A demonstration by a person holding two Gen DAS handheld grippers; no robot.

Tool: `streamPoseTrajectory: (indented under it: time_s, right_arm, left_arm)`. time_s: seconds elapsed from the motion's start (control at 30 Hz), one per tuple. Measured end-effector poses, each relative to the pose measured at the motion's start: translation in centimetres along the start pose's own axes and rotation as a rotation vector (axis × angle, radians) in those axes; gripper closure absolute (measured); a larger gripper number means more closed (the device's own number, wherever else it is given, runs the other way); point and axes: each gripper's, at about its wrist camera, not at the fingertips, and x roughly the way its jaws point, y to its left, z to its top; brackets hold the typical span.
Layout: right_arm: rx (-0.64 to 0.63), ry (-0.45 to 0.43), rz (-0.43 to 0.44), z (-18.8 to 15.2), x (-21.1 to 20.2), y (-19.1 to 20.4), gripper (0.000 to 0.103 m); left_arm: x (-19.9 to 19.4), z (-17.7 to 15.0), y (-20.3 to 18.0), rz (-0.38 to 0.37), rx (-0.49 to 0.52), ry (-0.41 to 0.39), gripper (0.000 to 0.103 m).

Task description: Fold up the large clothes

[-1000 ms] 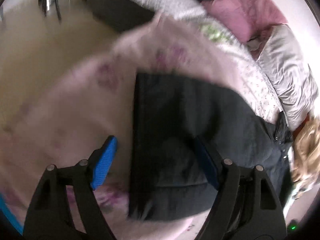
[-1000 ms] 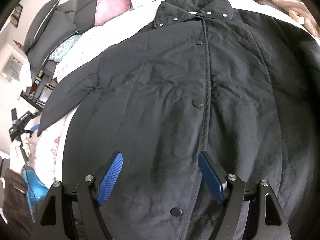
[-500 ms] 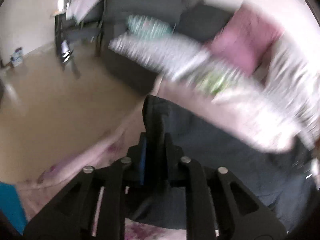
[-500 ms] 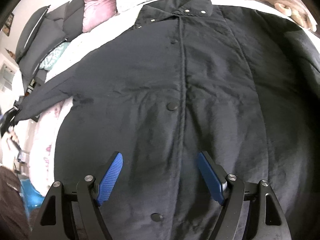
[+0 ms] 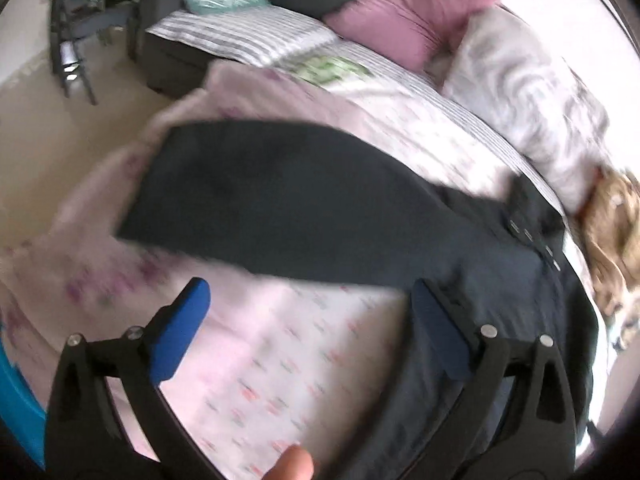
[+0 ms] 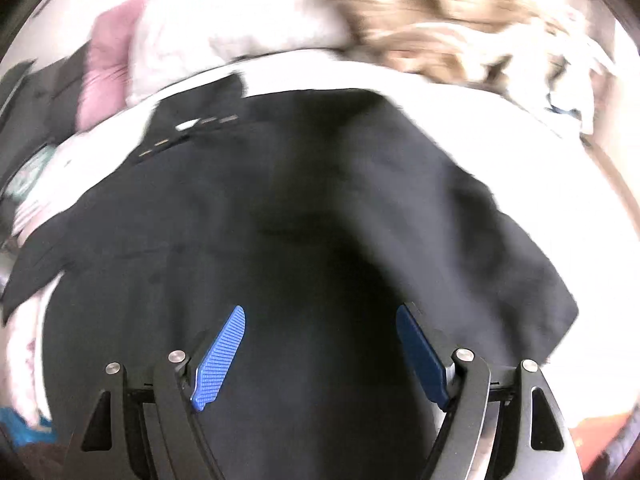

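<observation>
A large black coat [image 6: 304,220] lies spread on the bed, collar with snaps [image 6: 188,136] at the far left. In the left wrist view its left sleeve [image 5: 256,200] lies stretched out flat over the pink bedding. My left gripper [image 5: 308,296] is open and empty, above the bedding just below the sleeve. My right gripper [image 6: 320,324] is open and empty, hovering over the coat's body. Both views are blurred by motion.
The bed carries a pink floral cover [image 5: 280,360], a mauve pillow [image 5: 408,16], a grey pillow [image 5: 520,92] and a tan fluffy throw [image 6: 440,28]. A dark sofa [image 5: 176,20] and bare floor [image 5: 48,128] lie beyond the bed's left edge.
My left gripper had shut on the sleeve's cuff, pulled it outward, and has now opened and let it go; the sleeve lies flat. My right gripper swung right over the coat, still open.
</observation>
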Motion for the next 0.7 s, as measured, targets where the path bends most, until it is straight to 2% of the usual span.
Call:
streamPoseTrajectory:
  time_s: [0.17, 0.2, 0.27, 0.33, 0.4, 0.43, 0.47, 0.5, 0.57, 0.67, 0.7]
  right_arm:
    - [0.153, 0.001, -0.166, -1.1, -1.0, -9.2, 0.023]
    - [0.18, 0.021, -0.214, -1.6, -0.5, -11.0, 0.023]
    - [0.22, 0.06, -0.252, -2.4, 0.7, -13.3, 0.023]
    - [0.267, 0.095, -0.219, -3.3, 2.1, -14.7, 0.023]
    - [0.328, 0.115, -0.113, -3.9, 3.5, -15.4, 0.029]
    - [0.335, 0.089, -0.124, -3.8, 3.3, -15.2, 0.03]
    - [0.294, 0.043, -0.13, -3.2, 2.8, -14.6, 0.059]
    - [0.266, 0.025, -0.132, -2.4, 2.3, -14.3, 0.083]
    - [0.232, -0.02, -0.131, -0.4, 0.7, -14.1, 0.089]
    - [0.134, -0.129, -0.266, 4.3, -2.5, -14.4, 0.093]
    - [0.097, -0.176, -0.35, 6.3, -3.9, -14.7, 0.093]
  left_arm:
    - [0.5, -3.0, -4.3, -0.156, 0.034, 0.031, 0.001]
    - [0.8, -3.3, -5.0, -0.185, 0.04, 0.042, 0.001]
    - [1.8, -4.2, -6.3, -0.224, 0.041, 0.062, 0.001]
    - [2.8, -4.8, -7.4, -0.239, 0.04, 0.063, 0.001]
    - [4.1, -5.4, -8.4, -0.25, 0.055, 0.074, 0.001]
    - [4.8, -5.6, -8.9, -0.255, 0.064, 0.086, 0.001]
    - [5.2, -5.8, -9.2, -0.255, 0.07, 0.096, 0.001]
    - [5.7, -6.0, -9.5, -0.251, 0.076, 0.109, 0.001]
    - [6.6, -6.3, -10.1, -0.243, 0.083, 0.124, 0.001]
    - [7.1, -6.4, -10.9, -0.227, 0.119, 0.107, 0.001]
    - [7.1, -6.5, -11.3, -0.221, 0.138, 0.1, 0.001]
